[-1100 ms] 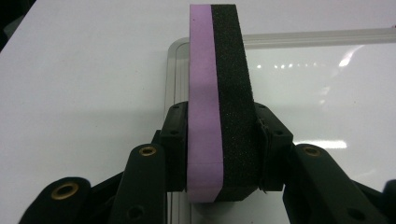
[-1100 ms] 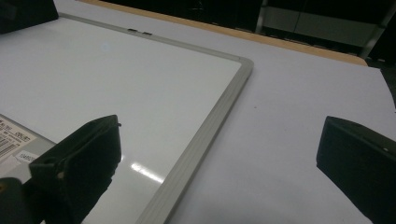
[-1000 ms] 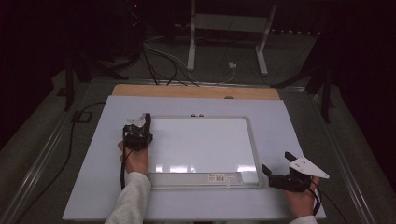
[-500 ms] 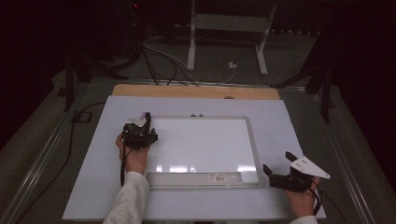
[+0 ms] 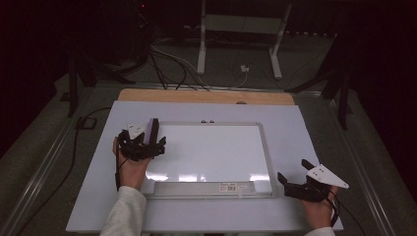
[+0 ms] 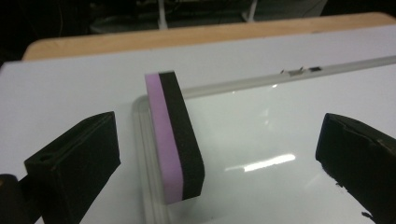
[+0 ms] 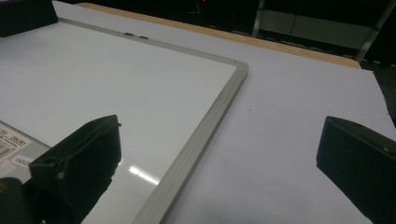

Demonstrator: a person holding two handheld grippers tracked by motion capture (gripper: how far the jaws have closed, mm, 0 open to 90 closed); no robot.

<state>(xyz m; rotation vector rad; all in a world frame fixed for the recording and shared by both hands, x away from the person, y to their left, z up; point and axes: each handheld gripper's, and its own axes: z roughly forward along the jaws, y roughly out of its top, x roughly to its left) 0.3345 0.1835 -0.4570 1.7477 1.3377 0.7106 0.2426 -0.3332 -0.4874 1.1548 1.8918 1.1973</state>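
Purple-and-black foam eraser (image 6: pixel 173 137) stands on edge on glossy whiteboard (image 6: pixel 280 130).

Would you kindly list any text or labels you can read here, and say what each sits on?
No text is readable.
Sticker on the whiteboard's lower frame: print and barcode too small to read.
The same sticker in the right gripper view: characters blurred, unreadable.
Eraser: no markings.

Purple-black eraser (image 6: pixel 173 140) on edge at whiteboard (image 6: pixel 280 140) corner
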